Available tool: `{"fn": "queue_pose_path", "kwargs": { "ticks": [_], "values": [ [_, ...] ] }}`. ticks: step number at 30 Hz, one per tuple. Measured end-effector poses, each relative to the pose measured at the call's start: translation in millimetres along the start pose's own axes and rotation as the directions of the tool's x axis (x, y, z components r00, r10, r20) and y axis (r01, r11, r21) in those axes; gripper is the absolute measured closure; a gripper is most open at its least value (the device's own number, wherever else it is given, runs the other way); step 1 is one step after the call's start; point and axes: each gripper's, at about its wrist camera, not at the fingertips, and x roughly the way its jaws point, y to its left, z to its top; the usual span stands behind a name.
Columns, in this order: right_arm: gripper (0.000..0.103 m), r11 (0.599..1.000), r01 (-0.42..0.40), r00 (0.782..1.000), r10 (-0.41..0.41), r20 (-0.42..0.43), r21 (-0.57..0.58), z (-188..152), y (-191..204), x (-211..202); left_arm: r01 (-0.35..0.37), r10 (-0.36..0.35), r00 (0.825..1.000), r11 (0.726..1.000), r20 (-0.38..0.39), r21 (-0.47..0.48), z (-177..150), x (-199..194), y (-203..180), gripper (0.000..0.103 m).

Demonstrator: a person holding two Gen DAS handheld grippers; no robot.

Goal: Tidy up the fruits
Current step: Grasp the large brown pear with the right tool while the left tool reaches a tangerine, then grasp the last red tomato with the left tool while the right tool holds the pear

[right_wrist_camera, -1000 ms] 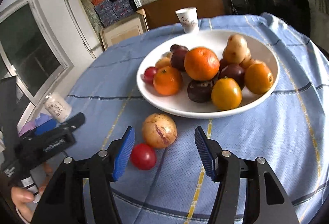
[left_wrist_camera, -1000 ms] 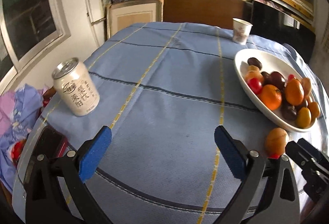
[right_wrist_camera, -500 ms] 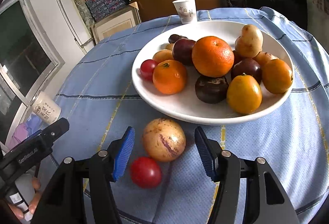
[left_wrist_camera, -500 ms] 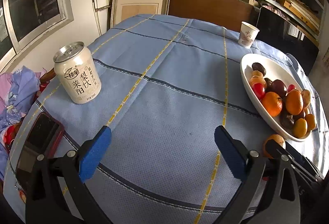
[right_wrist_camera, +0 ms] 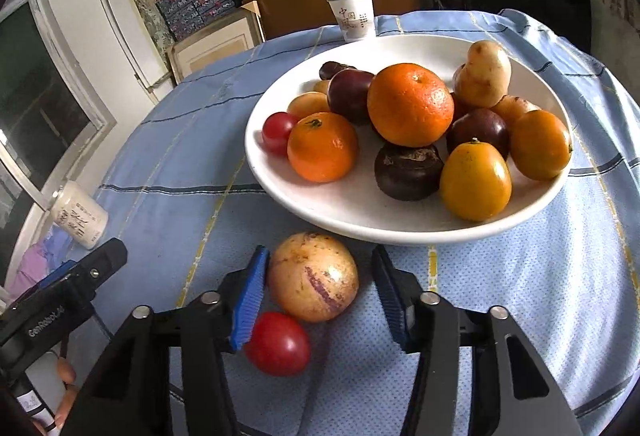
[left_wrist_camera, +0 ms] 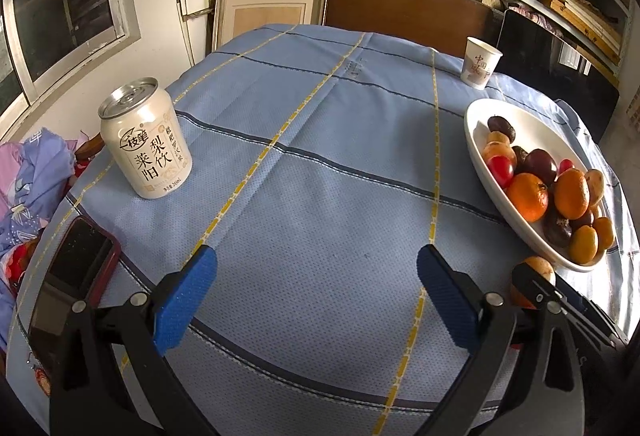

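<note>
While the left gripper [left_wrist_camera: 316, 292] waits with its jaws wide apart and nothing between them, it hangs over a bare part of the counter [left_wrist_camera: 320, 139], which has a blue cloth with yellow and dark lines. From this left view a pale drink can [left_wrist_camera: 145, 139] stands on the far left, a dark phone [left_wrist_camera: 78, 260] lies near the edge, and a paper cup [left_wrist_camera: 480, 63] stands at the back. The white plate [left_wrist_camera: 476, 139] full of fruit sits on the right, and shelves packed with boxes fill the wall behind. From the right view, the right gripper [right_wrist_camera: 316, 296] is closing its jaws around a round yellow fruit [right_wrist_camera: 313, 278] that lies on the cloth just in front of the plate [right_wrist_camera: 360, 211]. The left blue pad looks like it touches the fruit, but the right pad is not on it yet, so the fruit is not held. A small red tomato [right_wrist_camera: 277, 344] lies just beside that fruit, close to the left pad. This looks like the pick-up step. Next, the jaws need to squeeze the fruit gently, lift it, and set it on the plate without bumping the tomato or the pile of oranges [right_wrist_camera: 410, 103].
</note>
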Motion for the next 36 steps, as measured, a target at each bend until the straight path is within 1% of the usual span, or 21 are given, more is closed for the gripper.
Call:
{"fn": "queue_pose_path", "kwargs": {
  "ticks": [2, 4, 9, 14, 15, 17, 19, 21, 22, 24, 25, 26, 27, 28, 29, 30, 31, 32, 34, 35, 36],
  "values": [
    [0.059, 1.000, -0.003, 1.000, 0.003, 0.001, -0.010, 0, 2, -1, 0.002, -0.002, 1.000, 1.000, -0.004, 0.002, 0, 1, -1, 0.005],
    [0.059, 1.000, 0.002, 1.000, -0.002, 0.002, -0.011, -1, 2, -2, 0.001, -0.001, 1.000, 1.000, -0.006, 0.003, -1, 2, -1, 0.005],
    [0.060, 1.000, -0.020, 1.000, 0.020, 0.001, 0.004, -1, -1, -6, -0.006, 0.006, 1.000, 1.000, -0.007, 0.001, -1, 3, 0, 0.005],
    [0.060, 0.996, -0.075, 0.997, 0.076, 0.020, -0.038, -2, 5, -20, -0.011, 0.011, 1.000, 1.000, -0.023, -0.004, -1, 8, 1, 0.005],
    [0.060, 0.995, -0.093, 0.995, 0.094, 0.025, -0.042, -1, 6, -24, -0.013, 0.013, 1.000, 1.000, -0.025, -0.003, -2, 9, 1, 0.005],
    [0.060, 0.987, -0.158, 0.986, 0.160, 0.045, -0.029, 1, 3, -39, -0.012, 0.011, 1.000, 1.000, -0.029, -0.004, -1, 11, 1, 0.005],
    [0.060, 0.977, -0.213, 0.974, 0.211, 0.087, 0.009, 7, -5, -55, 0.015, -0.015, 0.999, 1.000, -0.040, -0.003, -2, 12, -1, 0.005],
    [0.060, 0.971, -0.234, 0.963, 0.226, 0.149, 0.040, 13, -15, -72, 0.074, -0.073, 0.996, 0.997, -0.057, 0.020, -3, 14, -6, 0.005],
    [0.060, 0.972, -0.230, 0.960, 0.218, 0.175, 0.050, 15, -21, -78, 0.121, -0.118, 0.991, 0.992, -0.066, 0.044, -4, 13, -13, 0.005],
    [0.060, 0.975, -0.212, 0.959, 0.196, 0.205, 0.063, 17, -29, -86, 0.207, -0.199, 0.976, 0.973, -0.083, 0.098, -9, 10, -27, 0.005],
    [0.060, 0.977, -0.200, 0.959, 0.180, 0.219, 0.073, 19, -35, -90, 0.273, -0.261, 0.960, 0.952, -0.100, 0.139, -13, 9, -37, 0.005],
    [0.060, 0.977, -0.194, 0.959, 0.171, 0.227, 0.084, 20, -40, -92, 0.340, -0.321, 0.939, 0.923, -0.125, 0.182, -18, 6, -49, 0.005],
    [0.060, 0.976, -0.193, 0.958, 0.167, 0.232, 0.097, 21, -45, -94, 0.373, -0.350, 0.926, 0.904, -0.138, 0.208, -21, 5, -56, 0.005],
    [0.060, 0.974, -0.195, 0.958, 0.164, 0.236, 0.116, 21, -51, -96, 0.421, -0.392, 0.907, 0.868, -0.157, 0.263, -28, 1, -69, 0.005],
    [0.060, 0.973, -0.194, 0.958, 0.160, 0.237, 0.128, 22, -55, -96, 0.435, -0.405, 0.900, 0.848, -0.159, 0.304, -32, -3, -76, 0.005],
    [0.059, 0.971, -0.193, 0.958, 0.157, 0.239, 0.139, 22, -58, -97, 0.440, -0.411, 0.898, 0.832, -0.156, 0.338, -37, -7, -82, 0.005],
    [0.060, 0.970, -0.193, 0.958, 0.154, 0.240, 0.148, 22, -62, -98, 0.435, -0.413, 0.899, 0.811, -0.143, 0.391, -43, -12, -91, 0.005],
    [0.060, 0.969, -0.192, 0.959, 0.152, 0.241, 0.153, 22, -64, -98, 0.425, -0.411, 0.902, 0.798, -0.130, 0.427, -46, -15, -97, 0.007],
    [0.059, 0.969, -0.191, 0.958, 0.149, 0.245, 0.159, 23, -66, -97, 0.415, -0.408, 0.905, 0.777, -0.123, 0.473, -51, -19, -104, 0.023],
    [0.059, 0.969, -0.189, 0.958, 0.146, 0.246, 0.160, 23, -67, -97, 0.418, -0.409, 0.903, 0.770, -0.130, 0.482, -53, -18, -106, 0.025],
    [0.059, 0.969, -0.188, 0.958, 0.144, 0.248, 0.162, 22, -68, -97, 0.419, -0.407, 0.903, 0.767, -0.138, 0.486, -54, -16, -108, 0.031]
  ]
}}
